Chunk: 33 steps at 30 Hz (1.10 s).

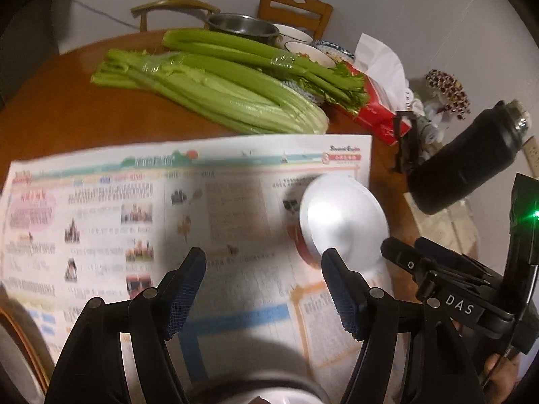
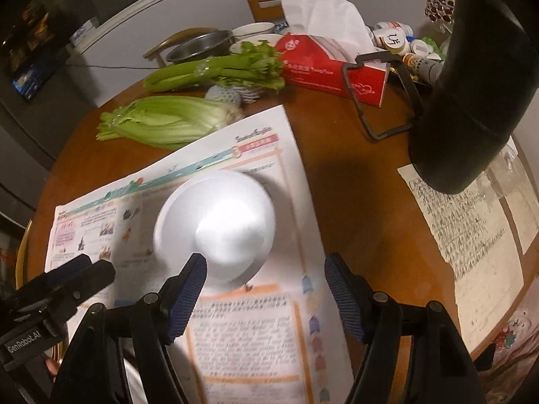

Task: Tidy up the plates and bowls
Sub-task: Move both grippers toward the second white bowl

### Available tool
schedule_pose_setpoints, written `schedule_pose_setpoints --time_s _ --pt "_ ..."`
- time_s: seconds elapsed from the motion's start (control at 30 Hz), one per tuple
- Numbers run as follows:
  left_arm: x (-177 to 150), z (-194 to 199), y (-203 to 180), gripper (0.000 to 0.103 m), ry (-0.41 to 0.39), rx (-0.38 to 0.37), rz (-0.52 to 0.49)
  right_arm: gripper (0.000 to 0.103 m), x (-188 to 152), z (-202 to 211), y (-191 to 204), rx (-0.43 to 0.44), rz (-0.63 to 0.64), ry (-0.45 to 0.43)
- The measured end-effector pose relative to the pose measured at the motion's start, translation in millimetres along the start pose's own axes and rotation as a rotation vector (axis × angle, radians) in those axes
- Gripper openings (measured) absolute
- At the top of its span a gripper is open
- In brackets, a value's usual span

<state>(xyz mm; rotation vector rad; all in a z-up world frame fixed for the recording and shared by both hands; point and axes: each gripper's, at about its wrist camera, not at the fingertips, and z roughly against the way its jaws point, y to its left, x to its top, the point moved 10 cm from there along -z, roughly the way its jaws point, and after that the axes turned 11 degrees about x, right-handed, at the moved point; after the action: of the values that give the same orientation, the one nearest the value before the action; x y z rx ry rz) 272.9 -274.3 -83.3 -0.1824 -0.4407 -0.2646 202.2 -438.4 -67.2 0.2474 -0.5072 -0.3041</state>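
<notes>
A white bowl (image 1: 343, 219) (image 2: 215, 222), blurred and apparently upside down, lies on a newspaper (image 1: 168, 208) (image 2: 256, 330) on the round wooden table. My left gripper (image 1: 262, 286) hangs open over the newspaper, left of the bowl, with nothing between its fingers. My right gripper (image 2: 264, 286) is open too, near the bowl's front edge; its left fingertip (image 2: 193, 269) overlaps the rim in the picture. Each gripper shows in the other's view: right gripper (image 1: 438, 276), left gripper (image 2: 77, 279). At the table's far side stand a steel bowl (image 1: 242, 27) (image 2: 202, 45) and white bowls (image 1: 296, 38) (image 2: 252, 30).
Two celery bunches (image 1: 219, 84) (image 2: 168, 121) lie behind the newspaper. A red tissue box (image 2: 330, 67), a black bottle (image 1: 465, 158) (image 2: 471, 84), small jars (image 2: 404, 43) and a handwritten sheet (image 2: 471, 235) crowd the right side. Two chairs (image 1: 293, 6) stand beyond the table.
</notes>
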Motion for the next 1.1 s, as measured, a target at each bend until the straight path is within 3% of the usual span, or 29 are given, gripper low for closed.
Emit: schedule_pose_setpoints --time_s 0.13,0.33,0.57,0.67,0.73,0.83,0.93,0.97,1.03,1.1 --pt "10.7 -13.5 -1.5 0.073 0.009 0.046 -0.004 0.072 3.9 -18.0 -12.7 -0.015 -0.017 0.034" --pt "7.7 -41.4 -17.7 0.073 0.106 -0.034 0.01 0.072 5.4 -35.3 -16.1 -0.004 -0.028 0.062" --pt "10.1 -58.9 -21.7 0.072 0.113 0.004 -0.008 0.072 11.6 -40.2 -17.9 0.001 -0.035 0.068" --pt "9.1 -60.6 -24.2 0.054 0.116 0.007 -0.023 0.071 11.4 -43.8 -21.0 0.011 -0.052 0.078" --pt "7.2 -64.4 -24.2 0.041 0.129 0.031 -0.037 0.062 10.0 -45.7 -23.3 0.01 -0.064 0.083" --pt "5.4 -67.0 -30.4 0.029 0.146 0.018 -0.044 0.056 8.1 -50.3 -20.8 0.061 -0.097 0.089" --pt "4.9 -66.0 -40.0 0.016 0.146 0.016 -0.071 0.042 8.6 -52.5 -18.8 0.066 -0.099 0.093" --pt "5.4 -65.5 -44.1 0.014 0.143 0.014 -0.078 0.038 9.2 -53.1 -17.3 0.068 -0.095 0.093" --pt "5.8 -64.1 -53.2 0.011 0.136 0.006 -0.098 0.017 9.2 -54.9 -12.1 0.083 -0.092 0.099" --pt "5.6 -64.3 -54.5 0.011 0.138 0.013 -0.104 0.01 8.1 -56.6 -7.3 0.085 -0.085 0.104"
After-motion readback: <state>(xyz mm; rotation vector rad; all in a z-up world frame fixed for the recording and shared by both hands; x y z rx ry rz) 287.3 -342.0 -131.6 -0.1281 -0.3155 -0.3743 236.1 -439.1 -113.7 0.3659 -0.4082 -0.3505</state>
